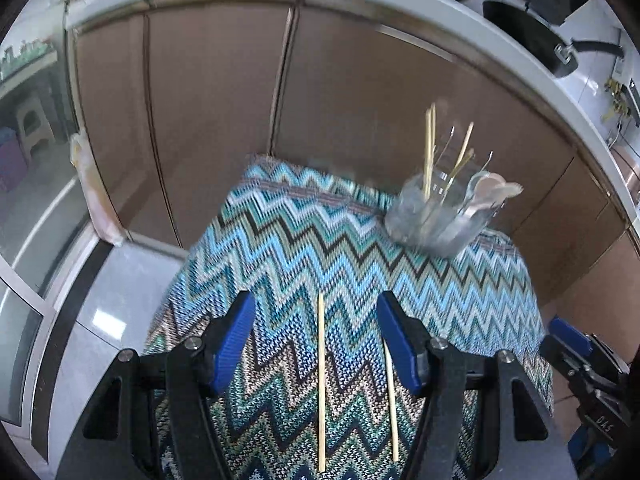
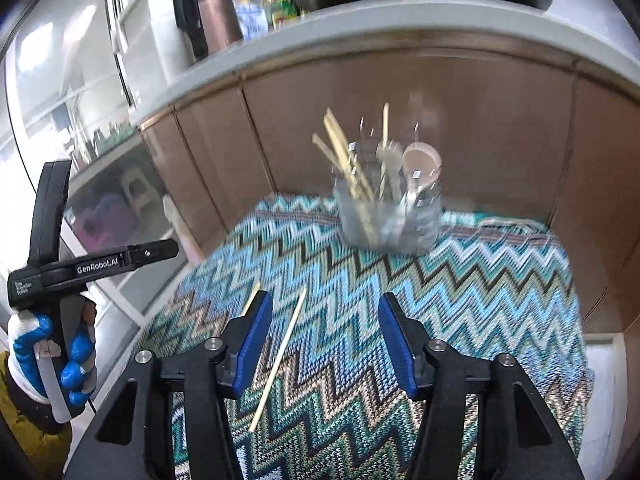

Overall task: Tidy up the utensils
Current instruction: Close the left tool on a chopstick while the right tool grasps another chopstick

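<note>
Both blue-padded grippers, left gripper [image 1: 316, 344] and right gripper [image 2: 326, 344], open and empty: straddle pale wooden chopsticks [image 1: 321, 384] squarely near the zigzag-knit cloth's [image 1: 280, 248] near edge, probably one each, before the clear glass holder [image 1: 440, 216].

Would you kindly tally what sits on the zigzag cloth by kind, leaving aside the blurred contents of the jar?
Loose chopsticks: 2
Glass jar of utensils: 1
Total: 3 on the cloth
</note>
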Action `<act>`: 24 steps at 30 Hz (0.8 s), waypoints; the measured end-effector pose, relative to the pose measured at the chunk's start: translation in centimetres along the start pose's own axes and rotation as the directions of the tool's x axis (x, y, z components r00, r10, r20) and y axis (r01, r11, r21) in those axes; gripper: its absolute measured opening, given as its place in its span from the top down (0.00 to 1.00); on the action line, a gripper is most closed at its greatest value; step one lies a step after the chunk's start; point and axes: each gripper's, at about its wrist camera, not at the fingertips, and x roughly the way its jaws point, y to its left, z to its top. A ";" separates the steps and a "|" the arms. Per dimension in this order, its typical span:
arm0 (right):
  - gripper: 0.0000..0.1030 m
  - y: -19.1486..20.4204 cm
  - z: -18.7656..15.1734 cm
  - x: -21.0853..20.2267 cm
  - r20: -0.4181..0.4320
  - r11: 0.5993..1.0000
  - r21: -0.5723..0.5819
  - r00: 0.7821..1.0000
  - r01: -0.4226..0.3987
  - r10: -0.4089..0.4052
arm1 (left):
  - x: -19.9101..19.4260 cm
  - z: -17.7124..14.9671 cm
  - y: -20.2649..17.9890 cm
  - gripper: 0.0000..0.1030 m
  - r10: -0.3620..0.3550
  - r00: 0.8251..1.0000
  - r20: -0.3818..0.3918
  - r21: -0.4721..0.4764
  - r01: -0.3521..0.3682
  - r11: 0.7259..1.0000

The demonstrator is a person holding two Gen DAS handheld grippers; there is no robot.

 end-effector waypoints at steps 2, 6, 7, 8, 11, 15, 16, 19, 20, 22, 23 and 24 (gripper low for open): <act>0.55 0.1 0.2 1.8 -0.056 1.000 -0.001 0.998 -0.018 0.018 | 1.7 0.1 -0.1 0.41 -0.004 0.999 -0.046 0.010 0.004 1.000; 0.65 0.4 0.4 5.8 -0.182 0.997 0.007 0.981 -0.072 0.072 | 4.9 0.2 0.1 0.46 0.000 0.991 -0.135 0.021 0.003 1.000; 0.69 0.5 0.4 6.6 -0.209 0.996 0.012 0.974 -0.085 0.086 | 5.7 0.2 0.1 0.49 0.003 0.987 -0.158 0.028 0.002 1.000; 0.72 0.5 0.4 7.6 -0.236 0.995 0.023 0.967 -0.096 0.099 | 6.3 0.1 0.1 0.52 0.005 0.984 -0.176 0.032 0.000 0.999; 0.73 0.8 0.3 9.3 -0.283 0.996 0.021 0.955 -0.083 0.085 | 7.7 0.1 0.1 0.56 0.019 0.976 -0.217 0.051 -0.008 0.999; 0.75 1.5 0.4 11.0 -0.329 0.997 -0.005 0.941 -0.082 0.076 | 9.5 0.1 -0.5 0.65 0.025 0.962 -0.272 0.086 -0.001 0.996; 0.76 1.5 0.5 11.4 -0.337 0.996 -0.007 0.938 -0.084 0.076 | 9.9 0.1 -0.6 0.67 0.016 0.957 -0.290 0.087 0.010 0.996; 0.80 1.7 0.8 12.7 -0.369 0.996 -0.003 0.925 -0.092 0.085 | 11.3 0.0 -0.6 0.72 -0.014 0.940 -0.342 0.068 0.039 0.997; 0.82 1.8 0.9 13.2 -0.383 0.995 -0.004 0.920 -0.095 0.086 | 11.4 0.0 -0.6 0.72 -0.012 0.938 -0.346 0.068 0.038 0.997; 0.82 1.9 1.1 14.4 -0.406 0.995 -0.002 0.910 -0.098 0.089 | 11.9 0.0 -0.5 0.74 -0.013 0.932 -0.362 0.066 0.040 0.997; 0.82 2.0 1.2 14.7 -0.415 0.995 -0.003 0.906 -0.098 0.087 | 12.3 0.0 -0.4 0.76 -0.018 0.927 -0.374 0.061 0.044 0.997; 0.82 2.1 1.2 15.1 -0.424 0.996 -0.008 0.902 -0.094 0.081 | 12.5 -0.1 -0.4 0.77 -0.020 0.923 -0.383 0.061 0.046 0.997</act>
